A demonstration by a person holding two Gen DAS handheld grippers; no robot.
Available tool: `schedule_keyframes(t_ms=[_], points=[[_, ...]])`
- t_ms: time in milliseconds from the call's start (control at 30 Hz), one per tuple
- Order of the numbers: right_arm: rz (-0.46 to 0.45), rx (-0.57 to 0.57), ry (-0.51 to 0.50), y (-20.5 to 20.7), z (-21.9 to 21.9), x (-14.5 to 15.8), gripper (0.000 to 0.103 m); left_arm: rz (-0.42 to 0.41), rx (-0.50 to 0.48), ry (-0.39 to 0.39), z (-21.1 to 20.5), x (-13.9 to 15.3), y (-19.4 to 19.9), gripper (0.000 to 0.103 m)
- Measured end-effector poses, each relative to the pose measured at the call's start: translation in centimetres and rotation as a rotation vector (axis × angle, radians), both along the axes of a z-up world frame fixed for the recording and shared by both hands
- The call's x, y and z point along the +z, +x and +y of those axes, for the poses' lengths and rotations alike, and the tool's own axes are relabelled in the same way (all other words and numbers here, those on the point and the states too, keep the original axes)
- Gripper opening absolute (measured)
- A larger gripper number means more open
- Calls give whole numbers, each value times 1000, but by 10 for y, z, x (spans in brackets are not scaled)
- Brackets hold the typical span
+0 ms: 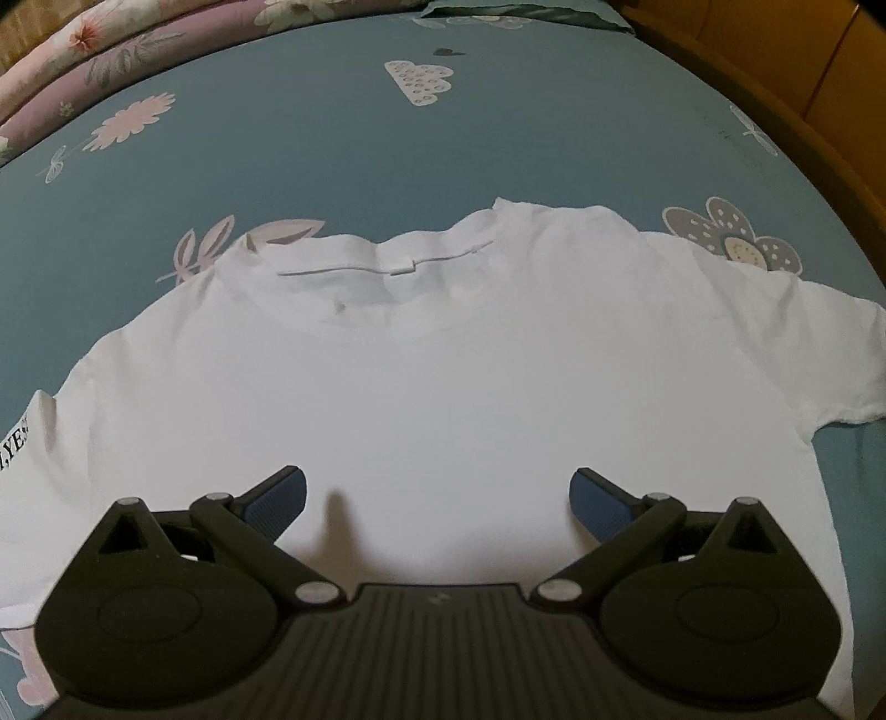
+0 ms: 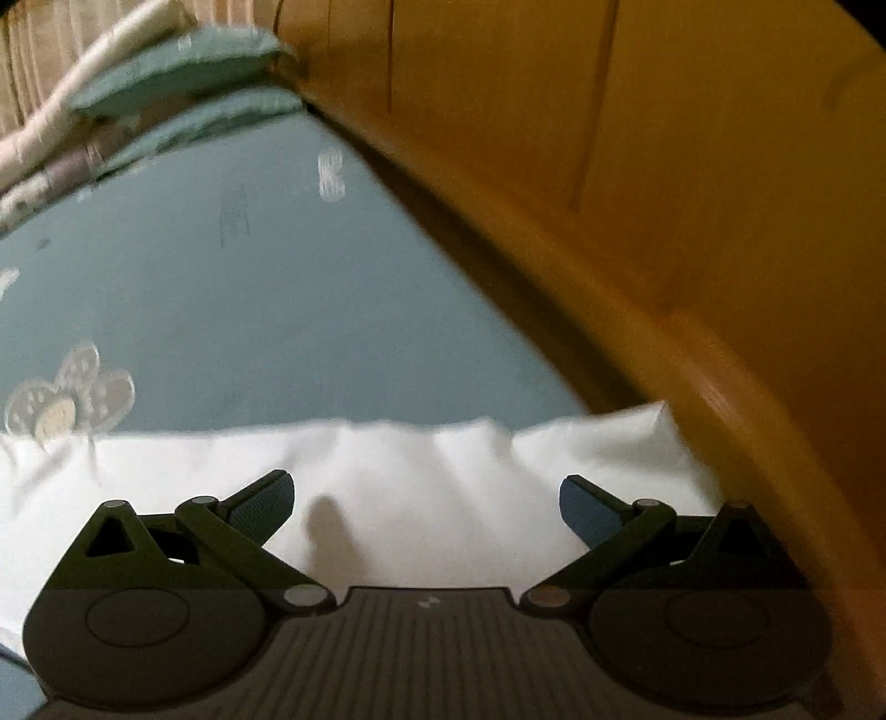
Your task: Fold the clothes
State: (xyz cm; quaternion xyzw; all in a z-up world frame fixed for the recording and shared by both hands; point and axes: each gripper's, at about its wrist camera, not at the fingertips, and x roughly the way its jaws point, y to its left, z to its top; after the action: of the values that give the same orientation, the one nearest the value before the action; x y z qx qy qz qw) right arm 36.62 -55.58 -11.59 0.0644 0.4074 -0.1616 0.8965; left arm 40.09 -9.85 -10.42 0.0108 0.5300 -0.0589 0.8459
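A white T-shirt (image 1: 443,382) lies spread flat on a teal bedsheet, its collar (image 1: 382,266) pointing away from me and a sleeve to each side. Black lettering shows on the left sleeve (image 1: 16,443). My left gripper (image 1: 437,493) hovers open over the shirt's middle, nothing between its blue pads. In the right wrist view, the shirt's right sleeve (image 2: 443,471) lies wrinkled beside a wooden board. My right gripper (image 2: 426,495) stands open just above that sleeve, holding nothing.
The teal sheet (image 1: 332,138) carries flower prints. Folded floral bedding (image 1: 111,50) is stacked at the far left. A wooden bed frame (image 2: 692,249) runs along the right side, close to the right gripper. Bare sheet lies beyond the collar.
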Motion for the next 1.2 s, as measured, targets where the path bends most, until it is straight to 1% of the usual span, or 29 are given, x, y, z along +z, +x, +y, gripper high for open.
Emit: schedule_keyframes(t_ms=[33, 100, 167, 200, 367, 433, 467, 533, 633, 733, 833, 933, 1000, 1067, 1167, 1200], points=[[2, 3, -26, 2, -2, 0, 103, 1, 2, -7, -1, 0, 0, 101], [28, -7, -42, 6, -9, -8, 103, -2, -1, -15, -4, 1, 0, 101], [40, 45, -88, 11, -5, -17, 103, -4, -13, -16, -8, 1, 0, 101], [58, 64, -94, 15, -3, -21, 103, -4, -21, -16, -10, 1, -1, 101], [44, 110, -64, 29, -3, -26, 103, -2, -36, -14, -14, 2, -3, 101], [52, 108, -17, 32, -7, -27, 103, 2, -23, -25, -13, 2, -3, 101], [67, 85, 9, 34, -9, -26, 103, 0, -17, -30, -12, 3, -2, 101], [76, 39, 35, 28, -6, -16, 103, -4, -6, -40, -12, 5, -2, 101], [22, 36, 84, 4, 9, -4, 103, -7, -10, -42, -12, 5, -3, 101], [24, 44, 82, -1, 22, -13, 103, -5, -15, -44, -12, 5, -4, 101], [22, -3, 76, 11, 16, -27, 103, -4, -27, -36, -12, 5, -6, 101], [-3, -56, 116, 40, -1, -32, 103, 0, -31, -28, -10, 3, -9, 101], [6, -72, 110, 52, -4, -27, 103, 1, -22, -30, -7, 4, -10, 101], [8, -70, 130, 53, 1, -16, 103, -3, -6, -33, -4, 5, -11, 101], [-12, -17, 158, 34, 26, -1, 103, -8, 17, -38, 0, 5, -14, 101], [-6, 11, 161, 27, 37, -1, 103, -7, 23, -39, 1, 4, -15, 101]])
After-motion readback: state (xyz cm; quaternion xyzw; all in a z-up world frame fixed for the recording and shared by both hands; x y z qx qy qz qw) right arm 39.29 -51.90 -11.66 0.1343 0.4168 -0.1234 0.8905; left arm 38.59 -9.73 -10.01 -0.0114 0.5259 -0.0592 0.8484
